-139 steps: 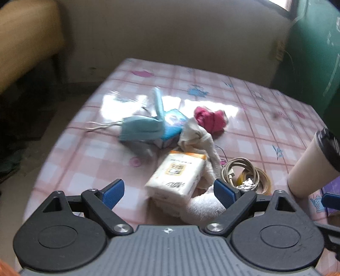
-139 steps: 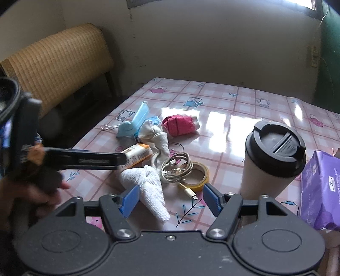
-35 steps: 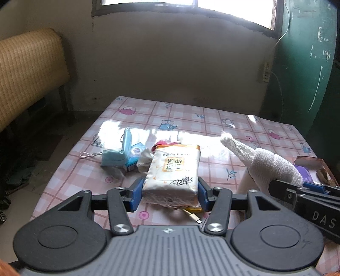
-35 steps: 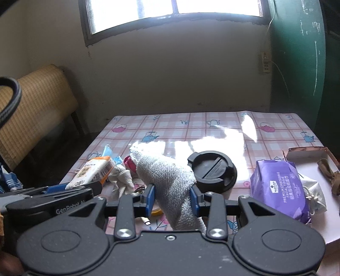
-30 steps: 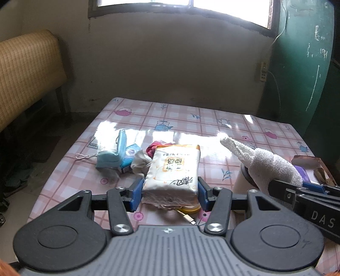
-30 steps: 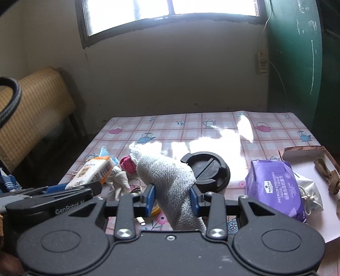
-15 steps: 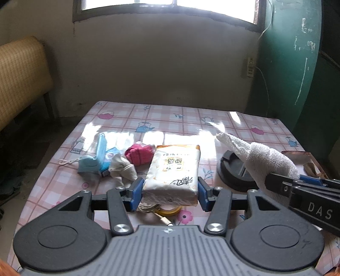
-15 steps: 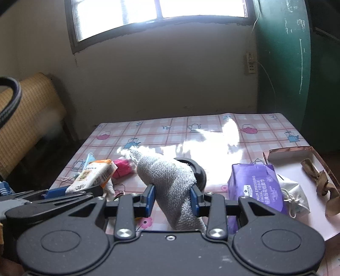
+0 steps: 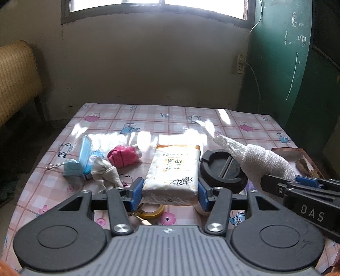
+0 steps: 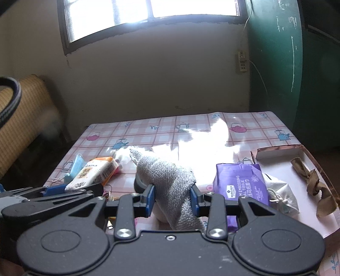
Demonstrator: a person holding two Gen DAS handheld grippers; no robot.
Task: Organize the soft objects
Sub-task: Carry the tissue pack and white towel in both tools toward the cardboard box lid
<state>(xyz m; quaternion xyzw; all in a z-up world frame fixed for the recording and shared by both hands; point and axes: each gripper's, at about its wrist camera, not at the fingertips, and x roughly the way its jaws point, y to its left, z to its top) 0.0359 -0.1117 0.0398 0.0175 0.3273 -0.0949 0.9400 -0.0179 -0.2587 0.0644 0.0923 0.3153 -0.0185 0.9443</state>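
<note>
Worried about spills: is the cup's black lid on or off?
On. The black lid sits flat on top of the cup, whose pale wall shows below it behind the left gripper.

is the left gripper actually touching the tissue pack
Touching. The left wrist view shows both blue pads of the left gripper pressed against the sides of the tissue pack, which is lifted clear of the table.

Backlit window (image 10: 148, 12), tablecloth (image 10: 204, 135) glare
</note>
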